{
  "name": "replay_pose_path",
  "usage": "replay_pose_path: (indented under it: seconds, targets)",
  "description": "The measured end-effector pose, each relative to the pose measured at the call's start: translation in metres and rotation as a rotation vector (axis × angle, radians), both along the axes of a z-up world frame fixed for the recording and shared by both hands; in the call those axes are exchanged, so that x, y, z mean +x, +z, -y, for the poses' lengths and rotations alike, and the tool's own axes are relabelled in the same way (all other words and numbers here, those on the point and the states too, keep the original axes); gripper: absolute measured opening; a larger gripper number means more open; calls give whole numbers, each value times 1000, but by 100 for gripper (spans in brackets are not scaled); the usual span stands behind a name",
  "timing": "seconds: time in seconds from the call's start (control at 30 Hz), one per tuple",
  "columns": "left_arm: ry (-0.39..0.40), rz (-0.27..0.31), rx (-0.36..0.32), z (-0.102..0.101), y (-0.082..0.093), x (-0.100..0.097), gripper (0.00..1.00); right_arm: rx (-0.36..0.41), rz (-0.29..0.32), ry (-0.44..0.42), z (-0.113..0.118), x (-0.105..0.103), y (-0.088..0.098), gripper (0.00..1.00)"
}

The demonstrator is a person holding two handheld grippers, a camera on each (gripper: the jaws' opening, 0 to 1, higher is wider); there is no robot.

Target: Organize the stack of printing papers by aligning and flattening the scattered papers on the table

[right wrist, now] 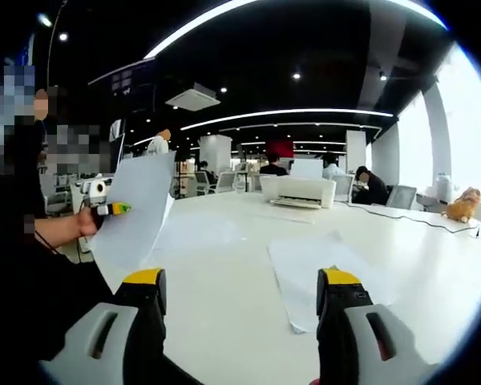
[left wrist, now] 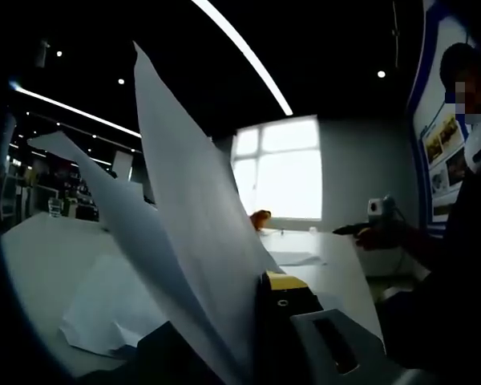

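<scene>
Left gripper (right wrist: 112, 209): its fingers were pinched on a white paper sheet (right wrist: 132, 210) at the sheet's near edge, holding it upright off the surface (right wrist: 224, 281).
Held sheet up close: in the left gripper view the paper (left wrist: 194, 233) rose steeply from between the fingers, its top corner pointing upward.
Right gripper (right wrist: 240, 297): fingers stood wide apart and held nothing, hovering above the surface.
Loose papers: one sheet (right wrist: 325, 277) lay flat just ahead of the right fingers; another (left wrist: 104, 309) lay crumpled at its lower edge.
Open room: bare white surface stretched toward a printer (right wrist: 301, 191) at the far edge.
</scene>
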State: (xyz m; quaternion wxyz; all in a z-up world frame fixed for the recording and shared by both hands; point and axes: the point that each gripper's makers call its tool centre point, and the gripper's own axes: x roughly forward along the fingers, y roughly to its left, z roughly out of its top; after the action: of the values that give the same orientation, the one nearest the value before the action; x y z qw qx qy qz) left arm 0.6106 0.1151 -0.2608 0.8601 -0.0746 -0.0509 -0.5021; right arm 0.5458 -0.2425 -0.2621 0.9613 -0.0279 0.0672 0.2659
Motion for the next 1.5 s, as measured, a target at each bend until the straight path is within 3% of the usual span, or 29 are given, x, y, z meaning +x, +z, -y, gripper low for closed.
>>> replay_pose_path:
  seconds: [0.37,0.9,1.5]
  targets:
    - [2,-1,3,0,0,1,8,-1,5,-83,32,6,2,75]
    - [2,-1,2,-1,0,0,8,52,29,-161,58,17,15,75]
    - [4,-6,8,0,-1,2,8,18,14,-190,60,28,7,74]
